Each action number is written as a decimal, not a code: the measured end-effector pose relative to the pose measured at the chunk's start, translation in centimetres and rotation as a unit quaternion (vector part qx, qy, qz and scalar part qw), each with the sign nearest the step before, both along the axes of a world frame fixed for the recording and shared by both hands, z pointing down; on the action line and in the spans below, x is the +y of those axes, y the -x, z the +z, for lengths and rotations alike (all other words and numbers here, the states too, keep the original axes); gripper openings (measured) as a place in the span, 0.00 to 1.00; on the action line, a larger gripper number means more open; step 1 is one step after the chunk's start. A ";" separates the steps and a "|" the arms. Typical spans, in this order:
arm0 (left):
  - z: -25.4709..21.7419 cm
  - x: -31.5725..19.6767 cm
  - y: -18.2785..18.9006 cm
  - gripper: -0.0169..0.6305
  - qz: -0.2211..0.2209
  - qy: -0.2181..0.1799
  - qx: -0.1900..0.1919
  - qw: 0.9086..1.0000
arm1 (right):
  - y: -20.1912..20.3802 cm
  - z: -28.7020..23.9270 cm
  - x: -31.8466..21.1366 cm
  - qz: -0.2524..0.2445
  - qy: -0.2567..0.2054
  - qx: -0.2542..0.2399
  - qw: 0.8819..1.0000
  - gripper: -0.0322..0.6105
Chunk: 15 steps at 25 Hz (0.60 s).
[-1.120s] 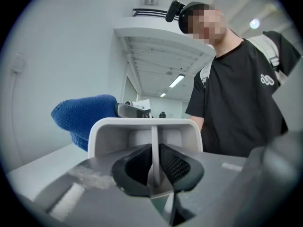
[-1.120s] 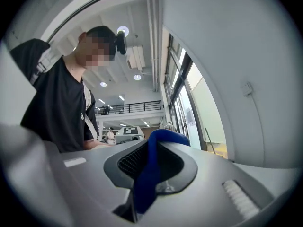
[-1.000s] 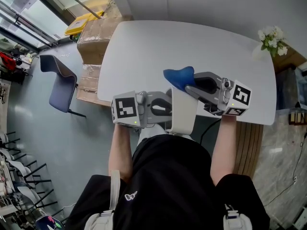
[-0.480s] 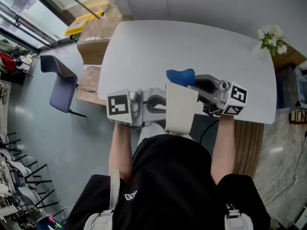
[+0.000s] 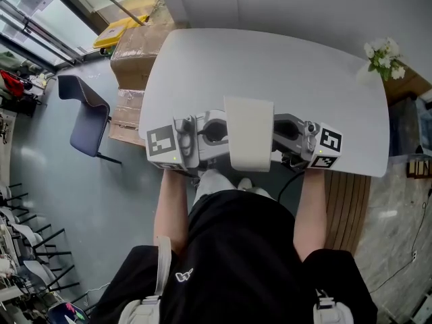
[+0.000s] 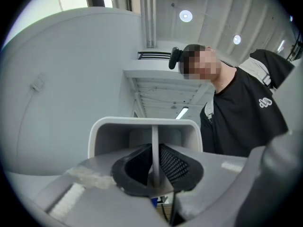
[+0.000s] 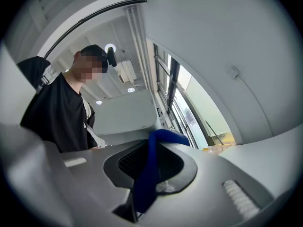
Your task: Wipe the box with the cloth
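Now, at frame centre, the left hand-held gripper [image 6: 154,168] clamps the white box [image 5: 250,135] by its wall, the right hand-held gripper [image 7: 147,171] pinches the blue cloth [image 7: 163,137] beside it; wiping looks in hand, next needing steady strokes across the box's face.

Open counter [image 5: 270,66] surface runs from the box [image 5: 250,137] to the far edge and out to both sides, leaving wide room to pass there. The box sits between the two tongs at the counter's near edge. The left tongs [image 5: 223,132] are clamped on its left wall. The right tongs [image 5: 275,132], pinching the blue cloth [image 7: 150,174], are just beside its right side, so it blocks any crossing between them. The person's torso is close behind it. A bunch of flowers [image 5: 382,54] occupies the far right corner, and a wall [image 5: 304,5] closes off the far side. Cardboard cartons [image 5: 135,52] stand near the far left edge, with a chair [image 5: 84,117] on the floor further left.
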<state>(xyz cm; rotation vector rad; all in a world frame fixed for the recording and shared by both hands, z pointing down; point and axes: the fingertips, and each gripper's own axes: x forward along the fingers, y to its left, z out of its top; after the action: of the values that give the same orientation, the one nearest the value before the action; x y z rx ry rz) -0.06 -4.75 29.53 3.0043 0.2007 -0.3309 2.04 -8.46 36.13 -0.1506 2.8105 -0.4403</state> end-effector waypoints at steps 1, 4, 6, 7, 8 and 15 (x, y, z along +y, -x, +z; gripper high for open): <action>-0.2 -0.4 0.1 0.11 -0.010 0.003 0.007 1.000 | 0.1 -0.1 0.2 -0.001 -0.001 -0.003 1.000 0.13; -0.3 -1.8 0.5 0.11 -0.044 0.010 0.010 0.999 | 0.3 -0.4 0.9 -0.006 -0.006 -0.008 1.000 0.13; 0.1 -2.7 0.7 0.11 -0.062 0.008 0.005 0.998 | 0.3 -0.7 1.2 -0.007 -0.010 -0.011 1.000 0.13; 0.2 -3.0 0.7 0.11 -0.069 0.010 0.006 0.998 | 0.3 -0.8 1.3 -0.007 -0.012 -0.012 1.000 0.13; 0.2 -3.3 0.8 0.11 -0.075 0.013 0.010 0.997 | 0.3 -0.8 1.5 -0.008 -0.013 -0.013 1.000 0.13; 0.4 -4.8 1.3 0.11 -0.118 0.031 0.017 0.992 | 0.5 -1.3 2.7 -0.016 -0.022 -0.015 1.000 0.13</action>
<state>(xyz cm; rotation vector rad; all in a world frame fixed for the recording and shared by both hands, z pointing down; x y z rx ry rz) -1.39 -9.59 29.93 2.9647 -0.1612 -0.4018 1.55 -5.80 34.84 -0.0908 2.7949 -0.3855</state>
